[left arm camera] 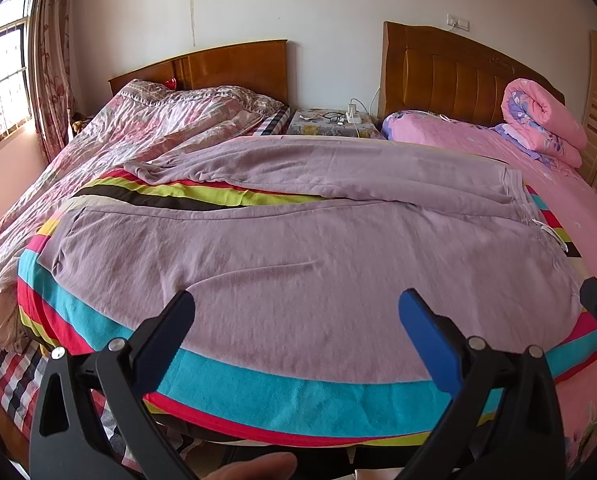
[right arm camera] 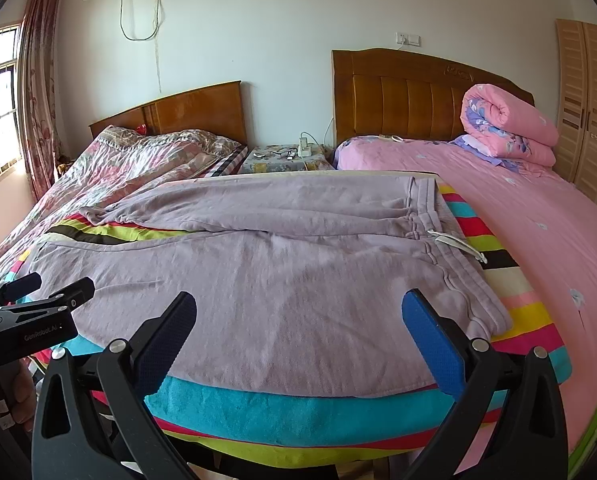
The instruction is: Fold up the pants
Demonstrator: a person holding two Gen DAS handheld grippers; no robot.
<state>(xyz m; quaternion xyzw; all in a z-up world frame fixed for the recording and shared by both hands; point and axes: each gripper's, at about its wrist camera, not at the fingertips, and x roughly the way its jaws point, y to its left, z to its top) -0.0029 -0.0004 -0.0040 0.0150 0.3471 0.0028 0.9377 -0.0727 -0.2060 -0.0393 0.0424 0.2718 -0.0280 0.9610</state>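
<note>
Between both sets of jaws, nothing is held: the left gripper point(left arm camera: 296, 310) and right gripper point(right arm camera: 298, 312) stand wide, poised above the near edge of the mauve sweatpants point(left arm camera: 298, 264). These lie spread flat on a striped blanket point(left arm camera: 258, 396), waistband point(right arm camera: 454, 256) to the right, the far leg rumpled at its cuff. Any pinch here risks catching the blanket with the fabric, dragging both. Grabbing only the top layer could leave the fold crooked, and the drawstring point(right arm camera: 458, 244) may trail out.

Two wooden-headboard beds point(right arm camera: 418, 92) against a white wall point(right arm camera: 278, 20) — barred window point(left arm camera: 2, 72), floral curtain point(left arm camera: 52, 60), pale wardrobe point(right arm camera: 586, 104).
</note>
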